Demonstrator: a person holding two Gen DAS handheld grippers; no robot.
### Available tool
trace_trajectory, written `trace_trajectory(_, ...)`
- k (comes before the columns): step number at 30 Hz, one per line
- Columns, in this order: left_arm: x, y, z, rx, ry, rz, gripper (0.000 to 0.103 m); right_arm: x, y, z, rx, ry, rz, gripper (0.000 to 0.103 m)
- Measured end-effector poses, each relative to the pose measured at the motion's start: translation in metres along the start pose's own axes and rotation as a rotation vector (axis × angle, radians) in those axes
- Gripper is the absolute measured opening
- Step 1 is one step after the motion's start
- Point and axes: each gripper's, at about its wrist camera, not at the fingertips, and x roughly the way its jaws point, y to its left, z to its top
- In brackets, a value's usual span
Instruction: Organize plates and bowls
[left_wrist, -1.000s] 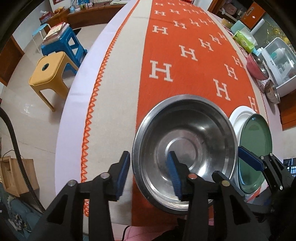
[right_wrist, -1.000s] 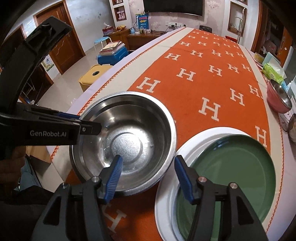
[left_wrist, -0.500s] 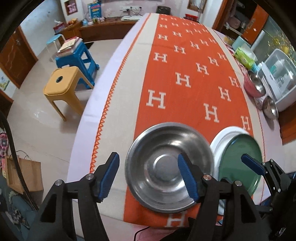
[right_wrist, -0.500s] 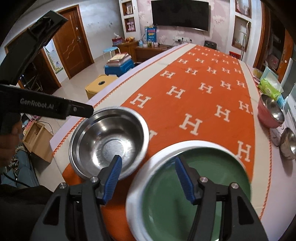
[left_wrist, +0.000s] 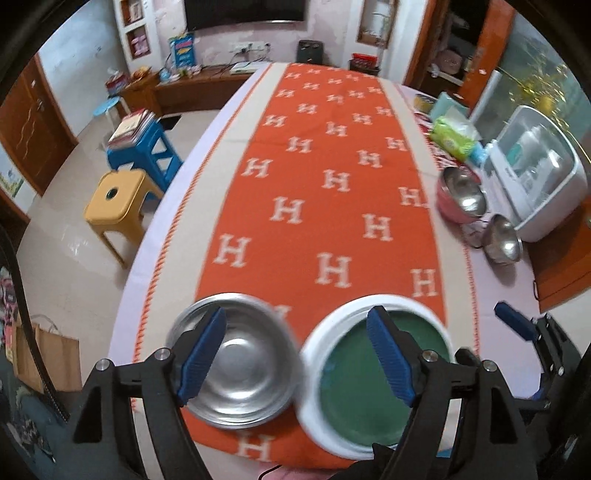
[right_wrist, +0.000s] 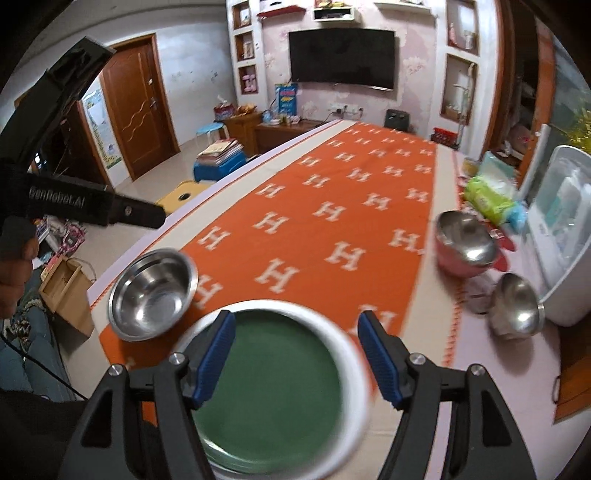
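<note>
A steel bowl (left_wrist: 236, 362) (right_wrist: 153, 293) sits on the orange cloth near the table's front edge. Right beside it lies a green plate (left_wrist: 369, 384) (right_wrist: 273, 398) on a white plate (left_wrist: 332, 325) (right_wrist: 347, 354). My left gripper (left_wrist: 295, 358) hangs well above both, its jaws opening, with nothing between them. Above the green plate, my right gripper (right_wrist: 295, 358) also has its jaws opening on nothing. A pink bowl with a steel lining (left_wrist: 461, 199) (right_wrist: 465, 245) and a small steel bowl (left_wrist: 504, 242) (right_wrist: 517, 308) stand at the table's right edge.
A white dish cabinet (left_wrist: 543, 166) (right_wrist: 565, 236) and a green packet (left_wrist: 454, 136) (right_wrist: 487, 199) stand at the right. Yellow (left_wrist: 114, 206) and blue (left_wrist: 144, 155) stools stand on the floor at the left. A hand holds the left gripper's body (right_wrist: 55, 199).
Both grippers have risen and pulled back from the table. The left jaws came off the steel bowl's rim and widened. The right jaws also widened. The bowl and plates stay put.
</note>
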Motion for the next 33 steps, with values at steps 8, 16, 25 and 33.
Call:
trace_trajectory(8,-0.014,-0.088,0.022,0.076,-0.066,-0.019,0.078,-0.036,-0.079,0.010,0.022,-0.059,-0.089,0.074)
trace_trajectory(16,-0.015,-0.147,0.049,0.087,-0.082,-0.042,0.079,-0.057,-0.135,0.023,-0.020,-0.100,-0.155,0.075)
trace_trajectory(25,-0.011,-0.183,0.082,0.103,-0.108,-0.071,0.079,-0.057,-0.183,0.049,-0.012,-0.130,-0.186,0.075)
trace_trajectory(33,0.013,-0.197,0.109,0.085,-0.090,-0.064,0.079,-0.038,-0.221,0.071,0.045,-0.138,-0.167,0.075)
